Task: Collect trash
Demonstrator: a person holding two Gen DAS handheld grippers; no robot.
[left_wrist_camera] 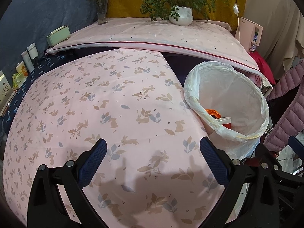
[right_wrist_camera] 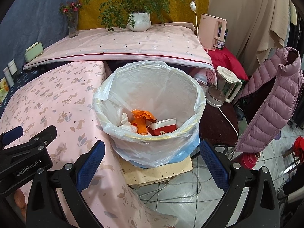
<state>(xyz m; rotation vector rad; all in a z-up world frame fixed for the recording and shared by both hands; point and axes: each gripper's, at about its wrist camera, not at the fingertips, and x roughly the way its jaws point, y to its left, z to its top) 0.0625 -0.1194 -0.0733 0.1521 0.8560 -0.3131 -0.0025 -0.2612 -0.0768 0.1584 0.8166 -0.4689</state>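
Trash bin [right_wrist_camera: 152, 114] sits beyond right tongs [right_wrist_camera: 152, 163], spread wide, empty.

Ahead of the right gripper stands one round bin lined with a translucent white plastic bag [right_wrist_camera: 152, 102], and in it lie three pieces of trash: one red-and-white paper cup [right_wrist_camera: 163, 127], one crumpled orange wrapper [right_wrist_camera: 142, 117] and one wad of white tissue [right_wrist_camera: 126, 122]. Farther ahead stand one white ribbed pot with a leafy green plant [right_wrist_camera: 139, 20] and one clear glass vase of red flowers [right_wrist_camera: 72, 23]. To the right sit one pink electric kettle [right_wrist_camera: 212, 32] and one clear glass kettle with a white lid [right_wrist_camera: 222, 87].
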